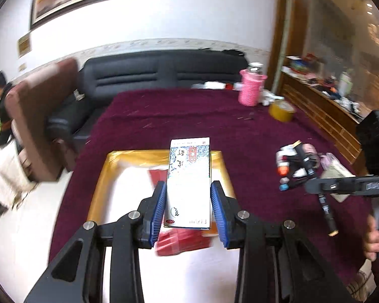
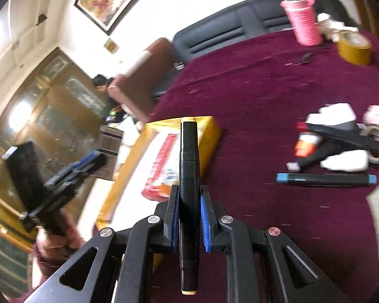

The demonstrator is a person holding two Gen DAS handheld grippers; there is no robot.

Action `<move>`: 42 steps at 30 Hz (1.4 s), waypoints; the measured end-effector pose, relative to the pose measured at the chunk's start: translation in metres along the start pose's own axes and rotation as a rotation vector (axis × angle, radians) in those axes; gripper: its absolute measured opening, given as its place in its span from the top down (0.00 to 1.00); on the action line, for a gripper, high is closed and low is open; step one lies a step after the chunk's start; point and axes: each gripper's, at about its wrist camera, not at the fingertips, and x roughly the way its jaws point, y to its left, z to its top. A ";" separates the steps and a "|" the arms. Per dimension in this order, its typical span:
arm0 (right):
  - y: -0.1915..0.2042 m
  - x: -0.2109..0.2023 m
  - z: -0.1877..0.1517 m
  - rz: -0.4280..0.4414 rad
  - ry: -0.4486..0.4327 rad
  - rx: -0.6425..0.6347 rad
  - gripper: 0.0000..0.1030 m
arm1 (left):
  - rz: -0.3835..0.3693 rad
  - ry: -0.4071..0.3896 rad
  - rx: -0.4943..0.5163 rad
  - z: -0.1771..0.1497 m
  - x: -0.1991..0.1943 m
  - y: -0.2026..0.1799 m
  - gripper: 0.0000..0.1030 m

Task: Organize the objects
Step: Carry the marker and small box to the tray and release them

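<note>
A: Left wrist view. Report the state of the left gripper (image 1: pixel 188 202).

B: The 2 blue-padded fingers (image 1: pixel 159 207) are clamped on a white printed carton (image 1: pixel 189 179), 1 pad on each long side. The carton points away from the camera and hangs above a gold-rimmed tray (image 1: pixel 101 176) with a white floor. A red packet (image 1: pixel 179 242) lies in the tray, below the carton.

A: Surroundings in the same view?

B: The tray sits on a maroon-covered surface (image 1: pixel 189 121). A pile of markers and small items (image 1: pixel 298 166) lies to the right of the tray, apart from it. A pink woven container (image 1: pixel 251 88) and a roll of yellow tape (image 1: pixel 281 111) stand near the far edge. The right gripper appears at the right border; a black marker (image 1: pixel 326 209) hangs from it.

A: Right wrist view. State of the right gripper (image 2: pixel 188 217)?

B: The fingers (image 2: pixel 206 222) are closed on the black marker (image 2: pixel 188 176), gripped near its middle, 1 cream-tipped end toward the camera. The far end overlaps the tray's gold rim (image 2: pixel 207 131).

A: Remaining items?

B: 1 marker with blue caps (image 2: pixel 326 178) lies flat on the surface, just in front of the pile (image 2: pixel 341 141). The left gripper (image 2: pixel 70 174) is at the left, blurred.
</note>
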 end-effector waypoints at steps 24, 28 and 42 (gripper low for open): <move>0.045 0.236 0.070 -0.013 0.230 0.169 0.83 | 0.075 0.182 -0.218 -0.018 0.110 0.116 0.66; 0.041 0.246 0.071 -0.034 0.234 0.183 0.83 | 0.075 0.176 -0.208 -0.017 0.112 0.115 0.66; 0.056 0.218 0.074 -0.115 0.136 0.108 0.43 | 0.072 0.099 -0.183 -0.014 0.079 0.103 0.20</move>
